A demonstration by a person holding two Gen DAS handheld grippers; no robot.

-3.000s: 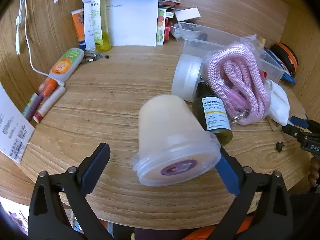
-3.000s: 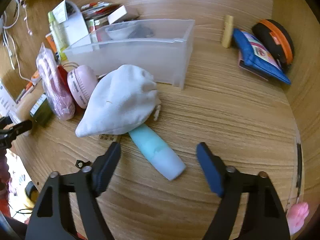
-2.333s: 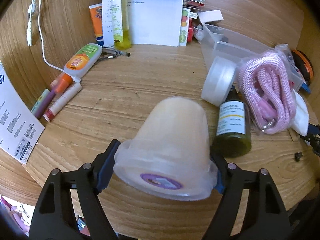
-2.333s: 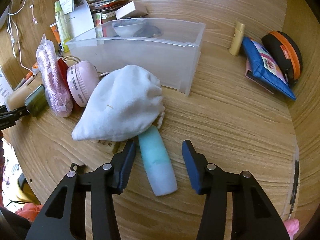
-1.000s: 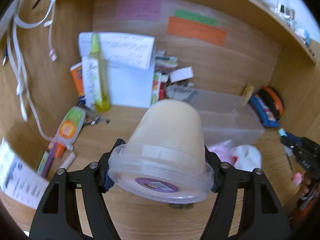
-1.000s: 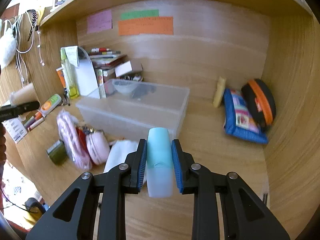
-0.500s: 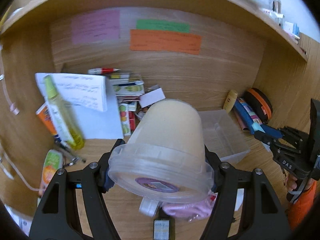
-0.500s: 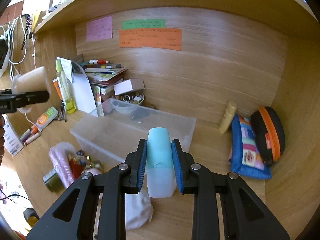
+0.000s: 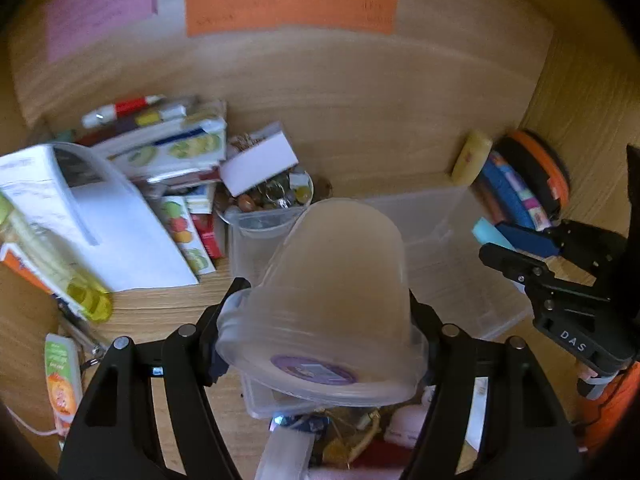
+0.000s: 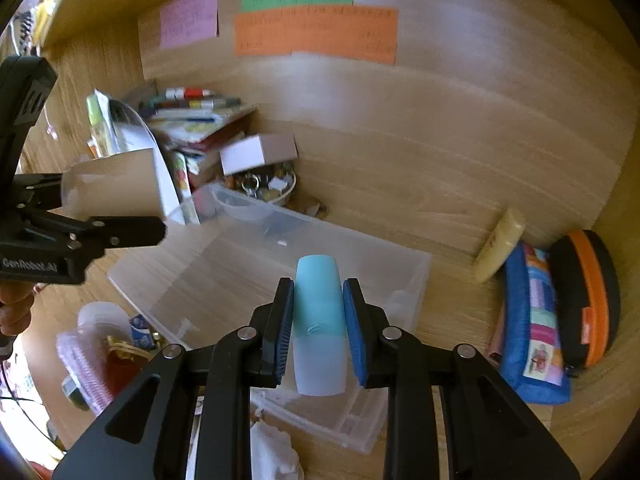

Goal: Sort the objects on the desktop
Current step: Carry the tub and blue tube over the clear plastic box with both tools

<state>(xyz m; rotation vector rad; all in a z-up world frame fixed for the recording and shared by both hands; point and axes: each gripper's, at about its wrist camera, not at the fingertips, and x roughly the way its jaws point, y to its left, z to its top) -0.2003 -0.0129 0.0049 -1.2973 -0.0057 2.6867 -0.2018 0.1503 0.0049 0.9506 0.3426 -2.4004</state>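
My left gripper [image 9: 320, 344] is shut on a translucent cream plastic jar [image 9: 336, 280], lid end toward the camera, held in the air above the near end of the clear plastic bin [image 9: 472, 280]. My right gripper [image 10: 318, 320] is shut on a turquoise and white tube [image 10: 319, 320], also held over the clear bin [image 10: 208, 292], whose bare floor shows beneath. In the right wrist view the left gripper [image 10: 120, 224] with the jar [image 10: 112, 188] hangs at the left. In the left wrist view the right gripper [image 9: 496, 240] with the tube [image 9: 486, 232] is at the right.
Books and a white paper stand [image 9: 100, 232] crowd the back left beside a bowl of trinkets [image 9: 268, 200]. A blue pouch [image 10: 532, 328], an orange-black case [image 10: 588, 300] and a yellow tube [image 10: 500, 248] lie at the right wall. A pink rope bag [image 10: 80, 364] and white cloth [image 10: 272, 452] lie in front of the bin.
Both grippers have carried their loads forward and closer to the bin. The left one swung right with the jar, so the bin now lies under it; the right one's grip on the tube is unchanged.
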